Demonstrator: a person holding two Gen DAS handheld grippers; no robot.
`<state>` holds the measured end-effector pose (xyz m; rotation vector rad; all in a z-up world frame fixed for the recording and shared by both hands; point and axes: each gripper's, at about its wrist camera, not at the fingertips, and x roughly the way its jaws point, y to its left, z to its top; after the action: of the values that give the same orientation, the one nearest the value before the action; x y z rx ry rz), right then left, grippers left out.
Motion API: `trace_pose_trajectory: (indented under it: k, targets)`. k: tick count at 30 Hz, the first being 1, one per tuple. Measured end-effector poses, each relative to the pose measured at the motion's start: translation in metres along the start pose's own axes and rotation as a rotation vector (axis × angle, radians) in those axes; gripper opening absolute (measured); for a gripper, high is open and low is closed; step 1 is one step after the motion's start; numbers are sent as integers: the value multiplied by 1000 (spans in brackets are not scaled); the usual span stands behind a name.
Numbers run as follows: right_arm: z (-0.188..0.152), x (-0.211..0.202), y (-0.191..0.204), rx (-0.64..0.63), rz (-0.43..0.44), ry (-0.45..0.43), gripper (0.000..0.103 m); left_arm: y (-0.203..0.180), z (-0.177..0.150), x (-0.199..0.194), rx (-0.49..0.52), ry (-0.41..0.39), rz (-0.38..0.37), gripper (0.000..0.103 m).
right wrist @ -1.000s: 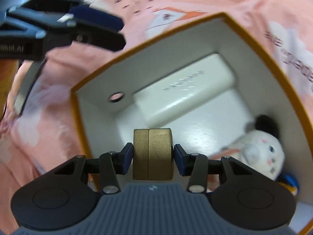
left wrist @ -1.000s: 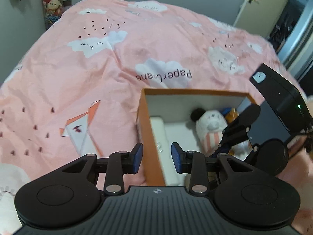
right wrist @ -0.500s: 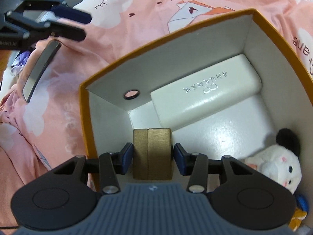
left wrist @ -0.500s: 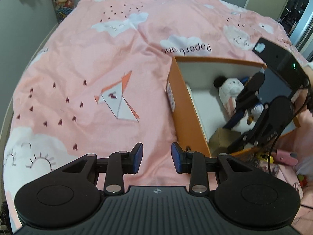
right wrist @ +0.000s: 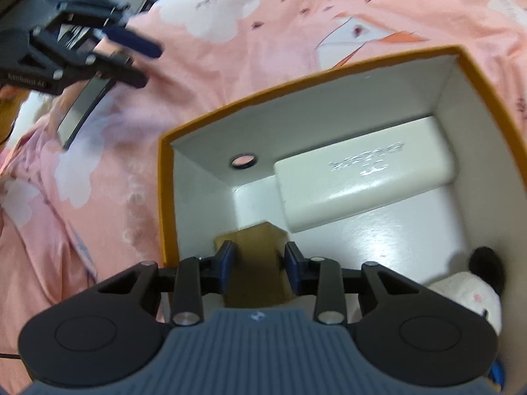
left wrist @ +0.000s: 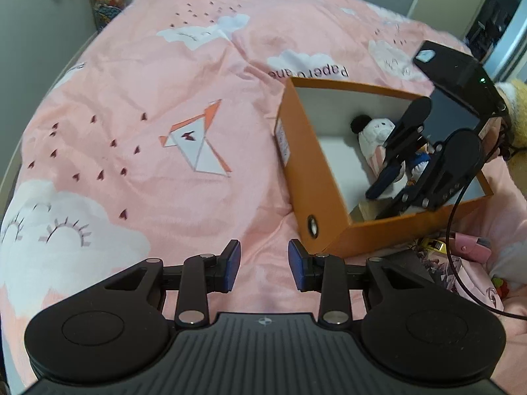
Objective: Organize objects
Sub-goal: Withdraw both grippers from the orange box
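Moved: the gold block (right wrist: pixel 260 253), gripped by the right gripper (right wrist: pixel 259 265) before, now lies in the box's (right wrist: pixel 166 177) near-left corner; left gripper (left wrist: pixel 263 265) has drawn left, away from the box.
Box: white case (right wrist: pixel 362 191) at the far wall, plush (right wrist: pixel 467 293) at right, block.
Right jaws: have just been closing, block between them; whether the pads touch it I cannot tell.
Left jaws: partly open, empty, above the bed (left wrist: pixel 138 105).

Black left claw (left wrist: pixel 263 265), blue pads (left wrist: pixel 232 265), ribbed grey housing, perhaps plastic.
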<state>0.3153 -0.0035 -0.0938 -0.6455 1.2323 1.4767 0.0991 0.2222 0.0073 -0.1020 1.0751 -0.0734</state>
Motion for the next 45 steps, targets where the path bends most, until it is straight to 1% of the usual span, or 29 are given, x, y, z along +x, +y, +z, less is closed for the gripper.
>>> trace_pose_trajectory:
  k: [1, 2, 4, 5, 6, 8, 11, 12, 14, 17, 20, 22, 26, 27, 29, 33, 35, 39, 42, 45]
  targets:
    - [-4, -7, 1, 23, -20, -45, 38, 3, -8, -5, -5, -25, 17, 40]
    - [-8, -15, 1, 57, -37, -95, 39, 4, -17, -10, 5, -66, 58, 40]
    - [-20, -37, -2, 158, -59, -215, 45, 1, -38, -20, 61, -150, 174, 40]
    - [-27, -47, -1, 203, -83, -272, 45, 0, -48, -23, 88, -177, 231, 40]
    - [-34, -53, 0, 236, -99, -315, 45, 0, -58, -26, 106, -193, 261, 40]
    - [-49, -67, 6, 302, -134, -402, 45, 0, -74, -30, 120, -201, 293, 40]
    - [-69, -81, 15, 367, -198, -489, 46, -5, -96, -32, 167, -201, 356, 40]
    - [-73, -87, 15, 386, -219, -507, 46, -6, -101, -30, 178, -196, 364, 40]
    - [-83, -90, 16, 437, -274, -535, 47, -7, -110, -29, 179, -202, 352, 40]
    - [-94, -86, 17, 515, -354, -529, 48, -5, -118, -28, 167, -231, 354, 40]
    - [-98, -77, 21, 566, -437, -452, 48, -2, -123, -27, 159, -237, 351, 40]
    - [-102, -71, 24, 591, -475, -402, 48, 0, -124, -26, 161, -237, 352, 40]
    - [-108, -70, 29, 632, -481, -377, 50, 3, -128, -24, 153, -246, 345, 40]
    - [-108, -70, 30, 639, -484, -375, 53, 3, -128, -25, 150, -249, 343, 40]
    - [-110, -72, 33, 650, -494, -374, 53, 3, -128, -27, 150, -255, 339, 40]
    - [-112, -78, 35, 666, -526, -350, 53, 4, -120, -40, 152, -297, 341, 40]
    - [-112, -77, 34, 684, -521, -335, 54, 5, -115, -44, 156, -311, 340, 40]
    - [-116, -68, 28, 749, -483, -312, 54, 5, -104, -49, 152, -340, 340, 40]
    - [-117, -62, 25, 775, -475, -296, 52, 7, -93, -52, 139, -355, 327, 40]
    - [-117, -57, 17, 820, -453, -280, 45, 4, -80, -53, 133, -373, 314, 40]
